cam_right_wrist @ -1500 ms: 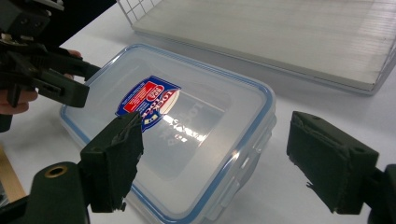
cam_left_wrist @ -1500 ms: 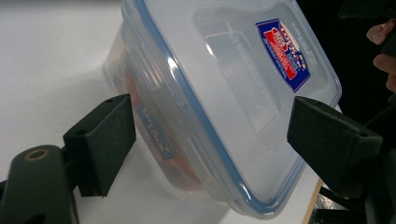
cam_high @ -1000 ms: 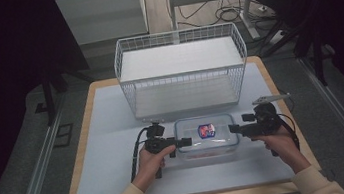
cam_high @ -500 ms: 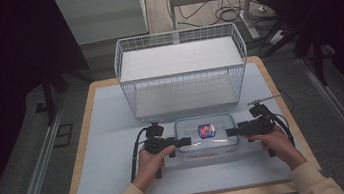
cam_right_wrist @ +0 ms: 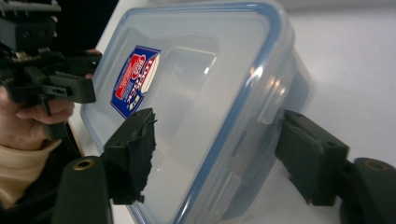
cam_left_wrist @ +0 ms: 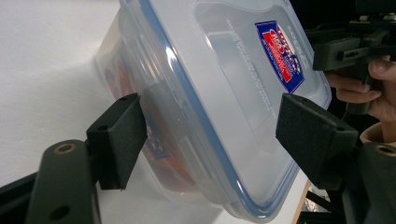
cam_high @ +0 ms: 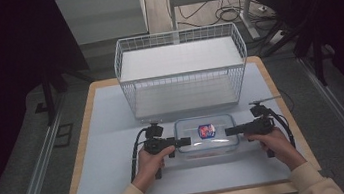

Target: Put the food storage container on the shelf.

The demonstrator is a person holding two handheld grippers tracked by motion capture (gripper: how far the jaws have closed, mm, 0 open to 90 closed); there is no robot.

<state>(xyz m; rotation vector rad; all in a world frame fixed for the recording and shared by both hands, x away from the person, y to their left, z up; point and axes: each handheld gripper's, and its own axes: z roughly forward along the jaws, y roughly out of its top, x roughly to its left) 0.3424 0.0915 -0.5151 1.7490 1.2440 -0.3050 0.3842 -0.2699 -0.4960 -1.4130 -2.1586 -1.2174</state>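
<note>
The box, lid on, sits on the mat between the two grippers, one end inside each pair of jaws. The left gripper straddles its end, jaws closing in but one pad apparently short of the lid. The right gripper likewise has been closing, not visibly clamped. Gripping is underway; lifting, probably to the basket beyond, remains.

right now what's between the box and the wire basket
Nothing: in the high view, only a bare strip of the white mat separates the clear lidded box from the wire basket behind it.
</note>
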